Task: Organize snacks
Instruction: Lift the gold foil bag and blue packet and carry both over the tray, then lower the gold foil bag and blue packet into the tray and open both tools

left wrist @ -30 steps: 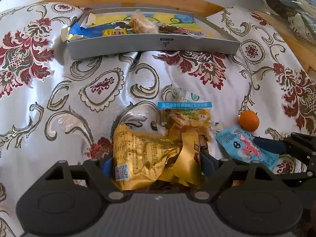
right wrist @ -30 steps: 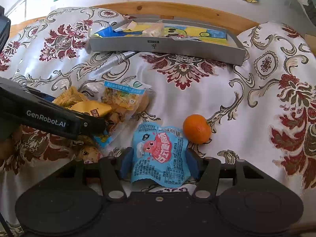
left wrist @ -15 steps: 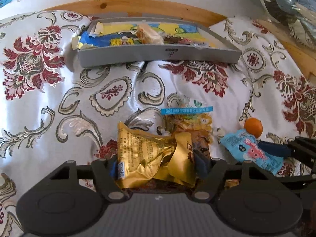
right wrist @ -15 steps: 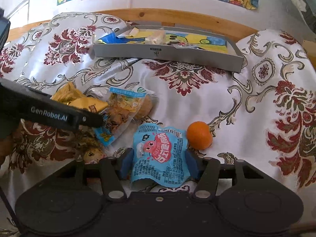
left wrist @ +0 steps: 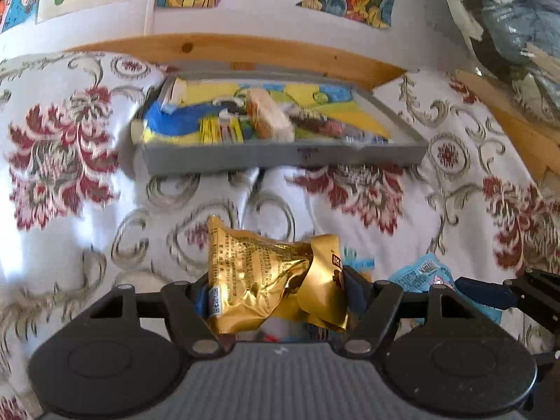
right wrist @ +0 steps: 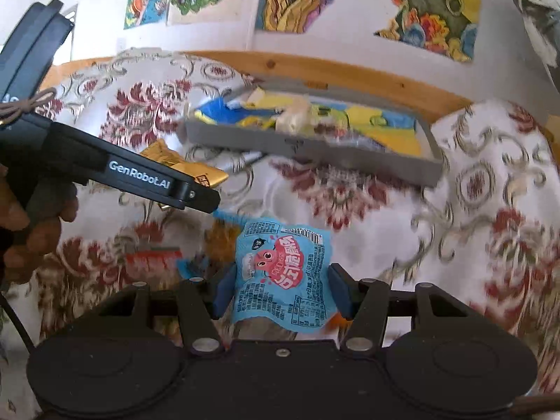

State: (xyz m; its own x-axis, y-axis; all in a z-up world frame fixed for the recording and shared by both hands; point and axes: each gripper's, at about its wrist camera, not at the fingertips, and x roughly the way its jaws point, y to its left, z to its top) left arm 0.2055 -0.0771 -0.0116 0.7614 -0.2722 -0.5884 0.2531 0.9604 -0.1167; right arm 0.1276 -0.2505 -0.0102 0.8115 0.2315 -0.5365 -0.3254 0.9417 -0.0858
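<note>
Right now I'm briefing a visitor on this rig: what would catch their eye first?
Each gripper grips a snack: the left gripper pinches a crumpled gold packet, the right gripper a blue packet with a pink cartoon. Beyond both, a grey tray with several snacks in it lies on the floral cloth near the wooden board.

"GenRobot.AI" stands in white letters on the black arm of the left gripper [right wrist: 196, 196], seen left of the blue snack packet [right wrist: 283, 276]. That packet's red characters and the gold packet's [left wrist: 266, 276] fine print are too small to read.
</note>
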